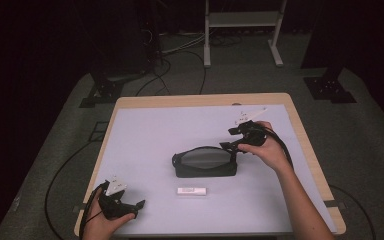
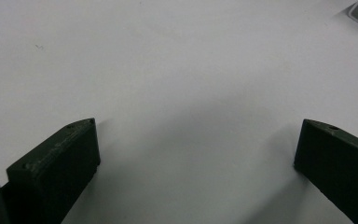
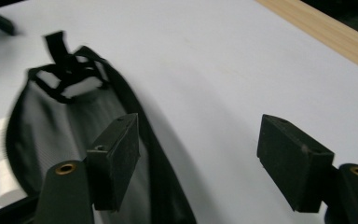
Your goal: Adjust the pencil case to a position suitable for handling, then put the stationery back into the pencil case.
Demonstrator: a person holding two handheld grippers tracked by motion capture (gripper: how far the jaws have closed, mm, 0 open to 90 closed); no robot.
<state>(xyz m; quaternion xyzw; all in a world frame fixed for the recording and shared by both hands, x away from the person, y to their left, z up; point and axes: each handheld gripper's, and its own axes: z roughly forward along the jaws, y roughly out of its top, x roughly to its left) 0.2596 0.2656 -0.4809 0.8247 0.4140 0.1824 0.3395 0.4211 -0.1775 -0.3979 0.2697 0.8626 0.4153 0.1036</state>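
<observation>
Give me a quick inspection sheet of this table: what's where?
Surface: white mat on a wooden table.
Job's things: black mesh pouch at mid-table; small white box in front of it.
Clutter: nothing seen.
Grippers: left tongs open, over bare mat; right tongs open at the pouch's right end, gripping nothing.
Cables: black cables on the floor behind.
Surroundings: grey carpet, white frame, dark stands.
</observation>
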